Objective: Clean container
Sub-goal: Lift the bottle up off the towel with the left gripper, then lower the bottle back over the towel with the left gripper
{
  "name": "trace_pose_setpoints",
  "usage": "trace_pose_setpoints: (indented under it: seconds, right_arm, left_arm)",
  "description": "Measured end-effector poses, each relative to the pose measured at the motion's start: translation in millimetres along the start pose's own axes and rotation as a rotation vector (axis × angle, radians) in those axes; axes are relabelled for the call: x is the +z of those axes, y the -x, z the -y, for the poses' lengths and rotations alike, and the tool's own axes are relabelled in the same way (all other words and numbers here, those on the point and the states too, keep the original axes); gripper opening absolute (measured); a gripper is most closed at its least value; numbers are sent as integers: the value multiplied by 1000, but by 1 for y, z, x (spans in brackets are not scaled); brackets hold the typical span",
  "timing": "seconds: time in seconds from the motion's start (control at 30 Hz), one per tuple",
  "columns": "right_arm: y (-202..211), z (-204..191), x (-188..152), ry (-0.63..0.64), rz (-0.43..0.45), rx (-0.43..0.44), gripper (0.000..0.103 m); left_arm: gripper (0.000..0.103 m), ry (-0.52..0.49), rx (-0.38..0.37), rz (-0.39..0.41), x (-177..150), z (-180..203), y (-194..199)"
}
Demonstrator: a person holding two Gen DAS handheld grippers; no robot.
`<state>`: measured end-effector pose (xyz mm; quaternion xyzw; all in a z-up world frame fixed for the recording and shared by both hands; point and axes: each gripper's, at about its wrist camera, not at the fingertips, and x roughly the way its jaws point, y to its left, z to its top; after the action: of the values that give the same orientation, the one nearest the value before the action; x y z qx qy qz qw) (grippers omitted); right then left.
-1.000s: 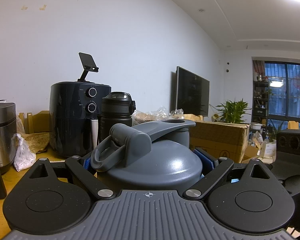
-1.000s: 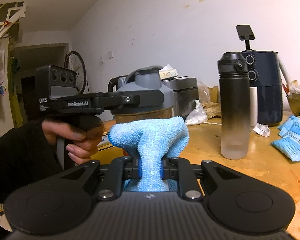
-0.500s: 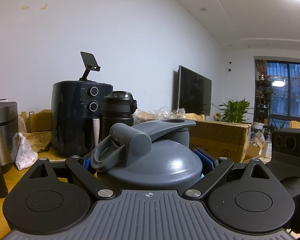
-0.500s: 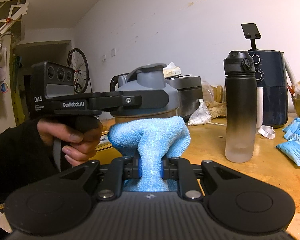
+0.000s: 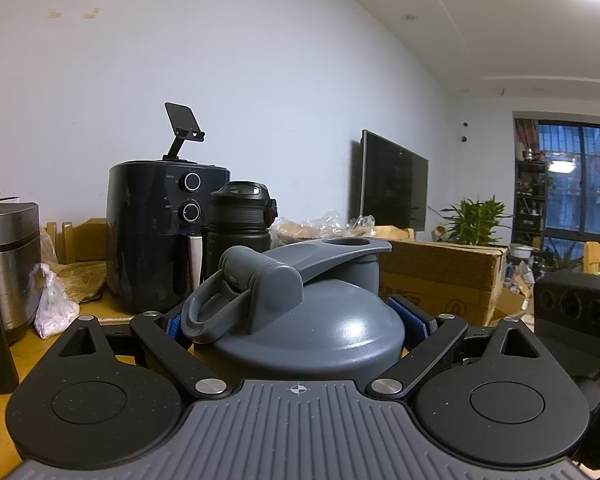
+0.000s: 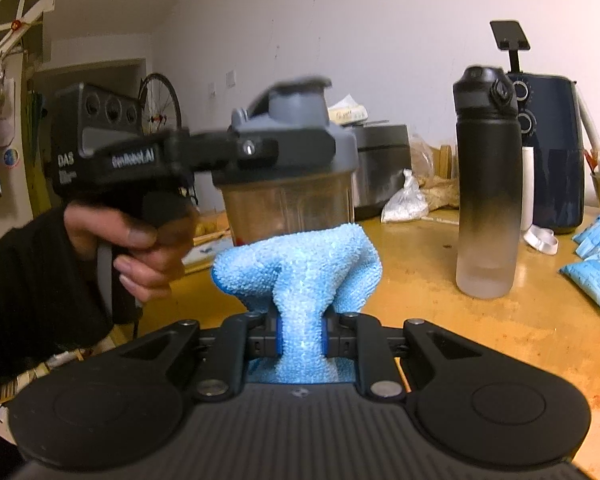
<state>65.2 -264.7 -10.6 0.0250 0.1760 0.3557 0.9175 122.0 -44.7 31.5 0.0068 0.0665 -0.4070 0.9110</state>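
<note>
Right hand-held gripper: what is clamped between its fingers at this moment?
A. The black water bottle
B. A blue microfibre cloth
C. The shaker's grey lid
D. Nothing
B. In the right wrist view the right hand-held gripper is shut on the blue microfibre cloth, which bunches out above its fingers; the shaker bottle is held by the left hand-held gripper.

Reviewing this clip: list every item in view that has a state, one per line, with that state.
Shaker bottle: lifted, upright, held at the lid.
Shaker lid: on, flip cap closed.
Left gripper: jaws shut on the lid.
Blue cloth: bunched, pinched.
Right gripper: jaws shut on the cloth.
Black water bottle: upright on the table, cap closed.
Air fryer: drawer shut.
Television: screen dark.
</note>
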Motion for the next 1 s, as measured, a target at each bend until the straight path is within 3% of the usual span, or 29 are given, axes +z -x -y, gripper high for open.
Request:
trace_pose_setpoints:
  seconds: [0.47,1.0]
  right_arm:
    - [-32,5,-18,30,-187,-14,9]
    - [-27,5,-11,16,-149,-4,10]
  left_arm:
    - [95,1,7,-6,1,1,0]
    - [95,1,15,-11,2,1,0]
